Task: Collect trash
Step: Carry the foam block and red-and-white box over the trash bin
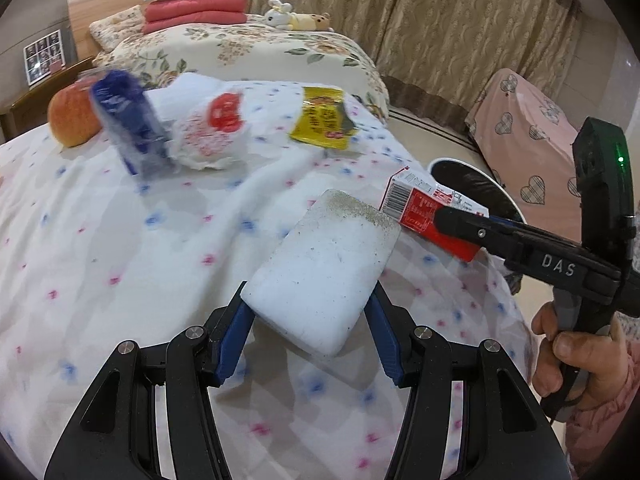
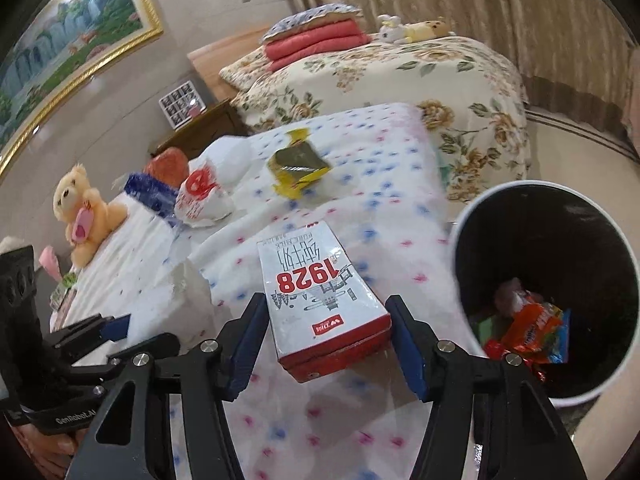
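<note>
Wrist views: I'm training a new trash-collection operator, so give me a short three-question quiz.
1. What does the left tool grip?
2. True or false: the round white bin with black lining is empty.
3. Which number is printed on the red-and-white milk carton between the fingers of the right tool: A 1928, B 2019, C 1982?
Key: 1 a white rectangular foam block; 2 false, bright wrappers lie inside; 3 A.

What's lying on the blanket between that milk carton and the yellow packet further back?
Nothing: in the right wrist view only bare dotted blanket stretches between the milk carton and the yellow packet.
</note>
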Demonstrator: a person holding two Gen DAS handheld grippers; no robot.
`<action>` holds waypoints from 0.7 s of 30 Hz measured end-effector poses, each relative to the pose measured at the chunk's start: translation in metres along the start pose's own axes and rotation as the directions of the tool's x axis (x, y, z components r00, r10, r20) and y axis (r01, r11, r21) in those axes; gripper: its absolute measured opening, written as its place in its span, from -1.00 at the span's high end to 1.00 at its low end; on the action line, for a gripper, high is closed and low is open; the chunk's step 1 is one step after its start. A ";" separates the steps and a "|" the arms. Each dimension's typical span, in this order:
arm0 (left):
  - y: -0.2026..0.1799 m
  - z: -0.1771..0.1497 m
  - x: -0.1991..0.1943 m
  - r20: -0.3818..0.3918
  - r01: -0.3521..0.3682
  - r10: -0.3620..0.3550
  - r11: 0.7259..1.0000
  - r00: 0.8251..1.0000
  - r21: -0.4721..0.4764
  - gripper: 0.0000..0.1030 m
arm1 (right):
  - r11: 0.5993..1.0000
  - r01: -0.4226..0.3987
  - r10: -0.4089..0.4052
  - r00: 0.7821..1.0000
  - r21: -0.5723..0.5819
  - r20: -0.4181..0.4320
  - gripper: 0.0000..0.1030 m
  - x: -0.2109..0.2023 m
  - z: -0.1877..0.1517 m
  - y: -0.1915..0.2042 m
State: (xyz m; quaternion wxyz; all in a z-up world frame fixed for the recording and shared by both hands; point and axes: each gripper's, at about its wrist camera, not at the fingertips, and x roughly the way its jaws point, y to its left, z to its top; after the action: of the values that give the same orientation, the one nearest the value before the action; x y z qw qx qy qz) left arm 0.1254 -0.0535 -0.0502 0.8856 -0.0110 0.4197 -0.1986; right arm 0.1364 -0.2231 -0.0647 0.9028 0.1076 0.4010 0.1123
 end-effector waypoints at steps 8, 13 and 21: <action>-0.034 0.011 0.012 -0.010 0.036 -0.035 0.998 0.999 0.047 -0.07 | 0.997 0.029 -0.031 0.999 0.066 0.039 -0.15 -0.023 -0.003 -0.029; -0.055 0.017 0.021 -0.021 0.053 -0.052 0.996 0.998 0.075 -0.07 | 0.994 0.047 -0.053 0.997 0.103 0.053 -0.14 -0.034 -0.009 -0.047; -0.086 0.024 0.034 -0.037 0.078 -0.074 0.990 0.997 0.121 -0.07 | 0.983 0.075 -0.089 0.993 0.166 0.077 -0.08 -0.052 -0.013 -0.079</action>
State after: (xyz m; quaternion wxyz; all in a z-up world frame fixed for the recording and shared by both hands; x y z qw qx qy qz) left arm 0.1333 -0.1481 -0.0438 0.8694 0.0306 0.4205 -0.2577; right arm 0.1018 -0.3122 -0.0598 0.9109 0.1689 0.3746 0.0372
